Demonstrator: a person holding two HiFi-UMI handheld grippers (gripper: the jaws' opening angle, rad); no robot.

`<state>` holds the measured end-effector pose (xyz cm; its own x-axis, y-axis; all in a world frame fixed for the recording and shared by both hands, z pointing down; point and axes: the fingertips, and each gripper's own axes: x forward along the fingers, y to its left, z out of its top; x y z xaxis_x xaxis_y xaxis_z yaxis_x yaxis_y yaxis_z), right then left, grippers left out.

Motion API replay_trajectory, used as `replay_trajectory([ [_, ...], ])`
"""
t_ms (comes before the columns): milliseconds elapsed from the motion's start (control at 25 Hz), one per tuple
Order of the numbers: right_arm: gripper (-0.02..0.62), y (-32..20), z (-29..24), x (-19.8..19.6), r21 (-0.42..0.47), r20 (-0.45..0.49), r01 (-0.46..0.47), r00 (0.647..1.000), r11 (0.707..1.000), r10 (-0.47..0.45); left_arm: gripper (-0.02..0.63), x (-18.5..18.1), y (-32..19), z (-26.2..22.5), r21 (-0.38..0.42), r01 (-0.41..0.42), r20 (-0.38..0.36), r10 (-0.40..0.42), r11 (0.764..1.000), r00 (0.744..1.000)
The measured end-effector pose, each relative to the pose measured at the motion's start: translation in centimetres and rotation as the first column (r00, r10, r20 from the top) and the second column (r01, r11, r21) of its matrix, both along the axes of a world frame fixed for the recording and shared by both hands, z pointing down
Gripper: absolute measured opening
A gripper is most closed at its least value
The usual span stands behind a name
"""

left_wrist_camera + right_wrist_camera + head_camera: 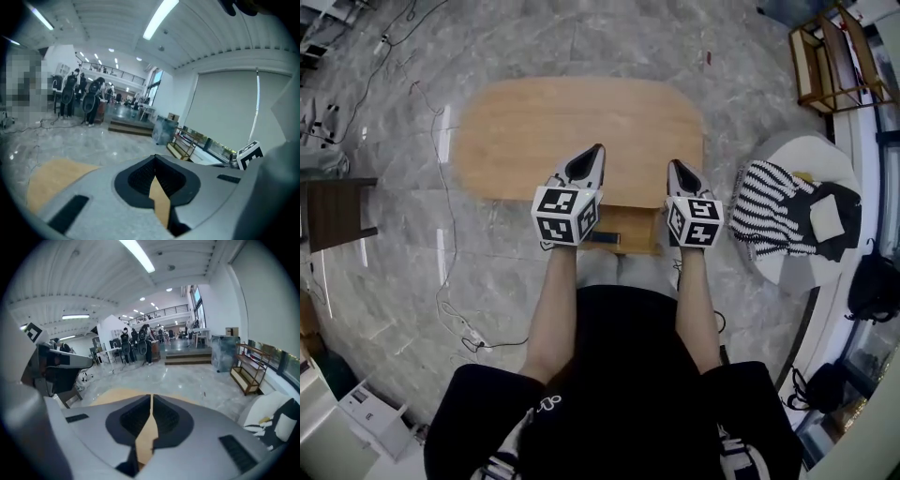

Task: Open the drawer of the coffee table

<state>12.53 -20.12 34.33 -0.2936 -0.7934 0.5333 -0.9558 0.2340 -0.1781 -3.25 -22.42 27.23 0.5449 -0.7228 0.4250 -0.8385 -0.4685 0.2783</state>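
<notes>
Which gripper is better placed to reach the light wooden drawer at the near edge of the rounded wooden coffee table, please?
Left, marginally. In the head view the left gripper overlaps the left end of the light wooden drawer, while the right gripper sits beyond its right end. Both are shut and empty.

Our left gripper (596, 152) and right gripper (674, 166) are grey and pointy, with black bumpy pads (140, 176) inside. Behind each tip sits a white cube (565, 214) with black square patterns on its sides. We wear a black top (628, 375) with short, white-striped sleeves (478, 412).
</notes>
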Motion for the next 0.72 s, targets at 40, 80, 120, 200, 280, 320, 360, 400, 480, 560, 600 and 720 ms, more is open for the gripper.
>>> replay_trajectory([
  [40,0.018,-0.7,-1.7,-0.1,0.036,0.013,-0.002,1.000,0.999,0.002,0.009,0.1,-0.6,-1.7,0.036,0.004,-0.010,-0.003,0.999,1.000],
  [80,0.018,-1.3,-3.3,-0.3,0.072,0.024,-0.002,1.000,0.997,0.000,0.009,0.3,-1.1,-3.4,0.072,0.007,-0.023,-0.006,0.997,1.000],
  [120,0.018,-2.0,-5.0,-0.5,0.107,0.032,0.001,0.999,0.994,-0.004,0.009,0.4,-1.5,-5.1,0.106,0.012,-0.036,-0.008,0.994,0.999],
  [200,0.018,-3.1,-8.4,-0.5,0.178,0.046,0.004,0.999,0.984,-0.012,0.009,0.8,-2.5,-8.2,0.173,0.026,-0.051,-0.017,0.985,0.999],
  [280,0.018,-4.2,-11.9,-0.4,0.249,0.064,0.001,0.998,0.968,-0.018,0.009,1.0,-3.4,-11.2,0.240,0.046,-0.053,-0.034,0.970,0.998],
  [320,0.017,-4.7,-13.6,-0.4,0.284,0.075,-0.001,0.997,0.959,-0.021,0.009,1.1,-3.7,-12.6,0.271,0.057,-0.059,-0.043,0.961,0.997],
  [360,0.015,-5.0,-15.4,-0.4,0.317,0.086,-0.005,0.996,0.948,-0.024,0.009,1.1,-4.0,-14.0,0.300,0.069,-0.068,-0.051,0.951,0.996],
  [400,0.015,-5.4,-17.1,-0.5,0.348,0.097,-0.008,0.995,0.938,-0.028,0.009,1.0,-4.2,-15.4,0.327,0.082,-0.081,-0.058,0.941,0.995],
  [480,0.015,-5.8,-20.2,-0.8,0.403,0.116,-0.009,0.992,0.915,-0.042,0.009,0.8,-4.5,-17.9,0.374,0.101,-0.113,-0.063,0.922,0.992],
  [560,0.015,-6.4,-23.2,-1.0,0.451,0.134,-0.012,0.989,0.892,-0.055,0.009,0.9,-5.1,-20.0,0.404,0.114,-0.140,-0.061,0.908,0.988],
  [600,0.015,-6.8,-24.6,-0.9,0.474,0.144,-0.018,0.988,0.880,-0.057,0.009,1.0,-5.6,-20.9,0.411,0.125,-0.149,-0.069,0.903,0.987],
  [720,0.014,-7.4,-28.4,-0.5,0.535,0.161,-0.049,0.986,0.843,-0.045,0.009,0.8,-6.3,-23.3,0.430,0.179,-0.153,-0.124,0.885,0.980],
])
